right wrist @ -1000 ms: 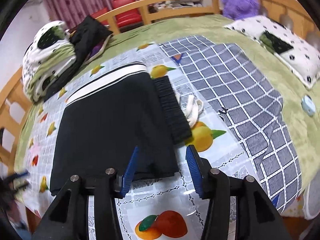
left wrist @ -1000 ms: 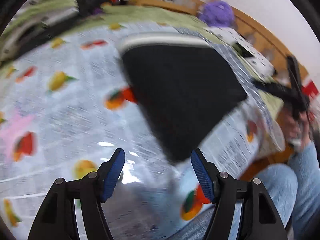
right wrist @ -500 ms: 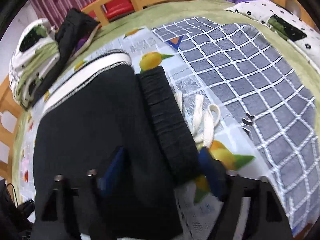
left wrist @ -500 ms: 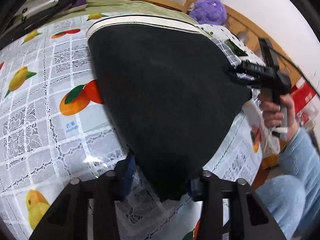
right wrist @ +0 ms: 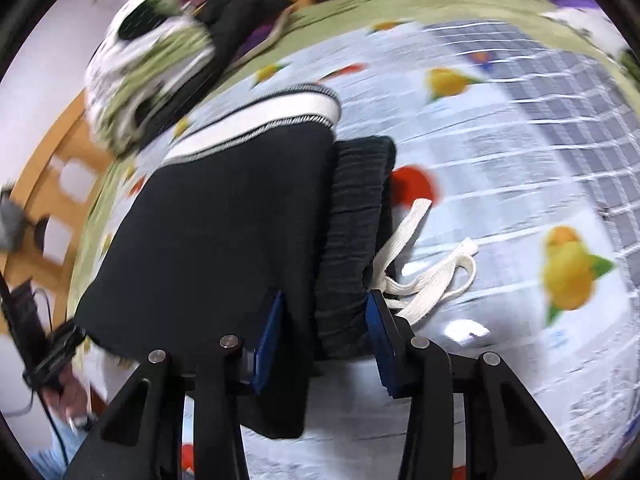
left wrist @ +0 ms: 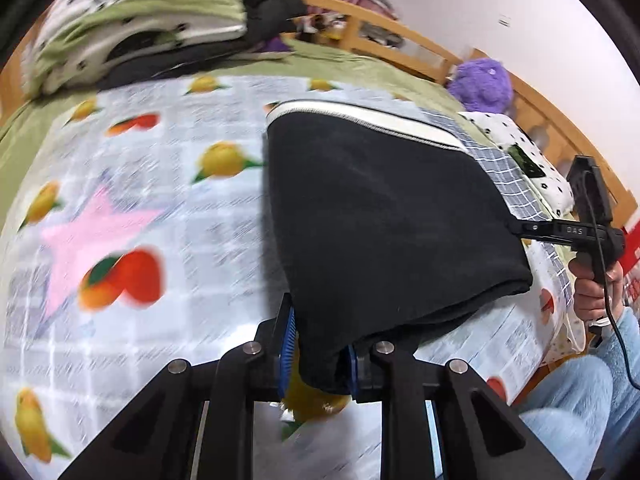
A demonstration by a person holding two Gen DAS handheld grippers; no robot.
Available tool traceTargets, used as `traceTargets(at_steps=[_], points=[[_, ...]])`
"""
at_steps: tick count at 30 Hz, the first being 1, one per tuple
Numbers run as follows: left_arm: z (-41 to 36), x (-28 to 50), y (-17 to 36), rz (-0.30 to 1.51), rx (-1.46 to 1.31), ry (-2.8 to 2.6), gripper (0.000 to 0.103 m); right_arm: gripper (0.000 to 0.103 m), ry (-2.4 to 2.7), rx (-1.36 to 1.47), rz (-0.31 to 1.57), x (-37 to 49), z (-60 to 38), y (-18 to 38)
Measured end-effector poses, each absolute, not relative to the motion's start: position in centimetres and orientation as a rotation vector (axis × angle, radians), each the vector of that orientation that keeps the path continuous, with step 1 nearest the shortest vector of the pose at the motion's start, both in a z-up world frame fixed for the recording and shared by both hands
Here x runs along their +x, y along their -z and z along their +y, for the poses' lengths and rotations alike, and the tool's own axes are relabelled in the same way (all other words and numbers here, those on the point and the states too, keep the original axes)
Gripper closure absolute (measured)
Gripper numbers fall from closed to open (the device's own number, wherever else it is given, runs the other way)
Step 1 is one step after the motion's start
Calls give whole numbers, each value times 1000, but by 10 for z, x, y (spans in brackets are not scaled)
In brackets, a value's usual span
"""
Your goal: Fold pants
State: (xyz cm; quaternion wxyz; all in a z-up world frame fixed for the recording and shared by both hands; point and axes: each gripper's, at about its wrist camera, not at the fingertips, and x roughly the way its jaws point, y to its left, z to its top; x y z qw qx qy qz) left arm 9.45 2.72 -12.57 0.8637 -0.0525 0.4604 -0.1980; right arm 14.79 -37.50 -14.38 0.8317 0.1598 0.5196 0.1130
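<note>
The black pants with a white side stripe lie partly folded on a fruit-print cloth. My left gripper is shut on the near corner of the fold and lifts it. In the right wrist view the pants show their ribbed waistband and white drawstring. My right gripper is shut on the waistband end of the pants. The right gripper also shows in the left wrist view, at the pants' far edge.
A pile of green and white bedding and dark clothes lies at the far side. A grey checked cloth, a dotted pillow, a purple plush toy and the wooden bed rail lie to the right.
Both grippers have closed on the pants. The left one has lifted its corner, and the right one has moved in over the waistband end.
</note>
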Motion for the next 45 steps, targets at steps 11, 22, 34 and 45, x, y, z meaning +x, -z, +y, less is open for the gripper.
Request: traceTargets(at_steps=[11,22,34,45], points=[[75,60,131,1006,-89,318,41,61,-219,285,1018,161,-349,123],[88,117,112,986,-260,286,41,65,-198,230,1056,219,-315,153],[37,168,115,1005,-229,381,40,82,-148,438,1061,201,-394,164],[2,246,171,1110,-347,489,40,38,-334,528,1103,238,-381,195]])
